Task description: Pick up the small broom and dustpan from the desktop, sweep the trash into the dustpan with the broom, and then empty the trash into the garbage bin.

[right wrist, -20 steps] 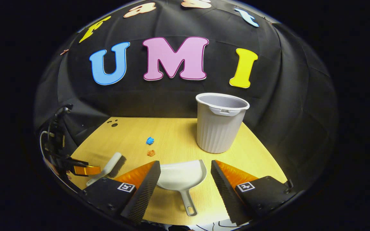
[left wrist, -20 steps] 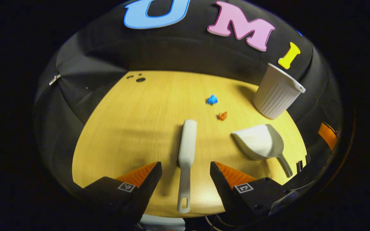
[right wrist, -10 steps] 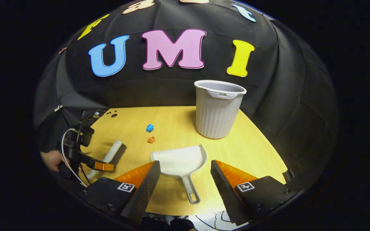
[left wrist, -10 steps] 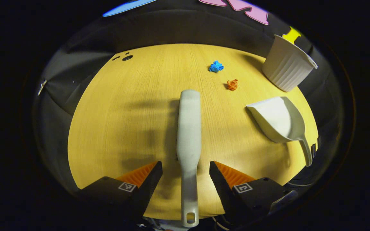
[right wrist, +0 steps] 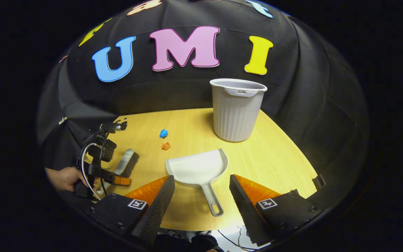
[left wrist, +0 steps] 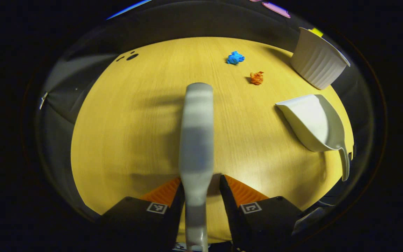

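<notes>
right now the left claw [left wrist: 201, 190] is narrowed around the handle of the broom [left wrist: 196, 140], its fingers close on either side; whether both actually press yet i cannot tell. the broom lies on the worktop [left wrist: 135, 122] pointing toward 12 o'clock in the left gripper view, with the blue scrap [left wrist: 235, 57] and orange scrap [left wrist: 256, 78] off at 1 o'clock and the bin [left wrist: 318, 59] beyond them. the right claw [right wrist: 201, 192] hangs wide above the handle of the dustpan [right wrist: 198, 168], which rests flat and untouched in front of the bin at 12 o'clock. to do this step well, i'd say close firmly on the middle of the broom handle before lifting, so the head doesn't swing. then bring the right claw down squarely over the dustpan handle, not its scoop.
</notes>
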Demonstrator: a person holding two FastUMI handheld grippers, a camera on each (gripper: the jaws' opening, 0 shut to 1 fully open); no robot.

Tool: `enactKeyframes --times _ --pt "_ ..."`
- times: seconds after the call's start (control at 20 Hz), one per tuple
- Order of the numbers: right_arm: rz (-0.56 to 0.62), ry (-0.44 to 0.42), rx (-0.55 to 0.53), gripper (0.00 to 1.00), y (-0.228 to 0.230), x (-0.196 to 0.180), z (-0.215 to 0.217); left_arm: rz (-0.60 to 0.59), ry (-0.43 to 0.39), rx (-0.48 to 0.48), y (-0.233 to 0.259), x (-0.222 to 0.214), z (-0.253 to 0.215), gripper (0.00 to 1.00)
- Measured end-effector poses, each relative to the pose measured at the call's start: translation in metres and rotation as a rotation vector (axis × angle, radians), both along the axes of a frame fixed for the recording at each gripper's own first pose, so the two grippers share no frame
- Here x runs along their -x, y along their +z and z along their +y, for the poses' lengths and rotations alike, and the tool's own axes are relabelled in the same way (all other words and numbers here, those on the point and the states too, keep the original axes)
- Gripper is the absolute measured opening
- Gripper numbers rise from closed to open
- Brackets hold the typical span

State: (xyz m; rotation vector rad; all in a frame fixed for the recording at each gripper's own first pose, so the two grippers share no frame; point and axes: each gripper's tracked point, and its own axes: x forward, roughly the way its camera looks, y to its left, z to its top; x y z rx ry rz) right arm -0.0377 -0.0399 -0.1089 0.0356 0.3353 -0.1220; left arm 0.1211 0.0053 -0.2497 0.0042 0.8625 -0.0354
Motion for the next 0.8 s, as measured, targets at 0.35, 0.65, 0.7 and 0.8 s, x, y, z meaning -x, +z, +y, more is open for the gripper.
enactKeyframes --times 0.35,0.65,0.7,0.8 --pt "0.047 0.006 -0.023 0.98 -0.014 -0.004 -0.004 -0.014 0.071 0.030 0.002 -0.002 0.001 0.30" --pt "0.149 0.006 -0.023 0.99 -0.041 -0.014 -0.007 -0.083 0.074 0.035 0.011 0.005 0.007 0.25" --pt "0.167 0.009 -0.028 0.99 -0.045 -0.016 -0.006 -0.093 0.068 0.037 0.014 0.008 0.007 0.25" --pt "0.201 0.013 -0.029 0.99 -0.056 -0.023 -0.006 -0.130 0.054 0.020 0.027 0.014 0.011 0.25"
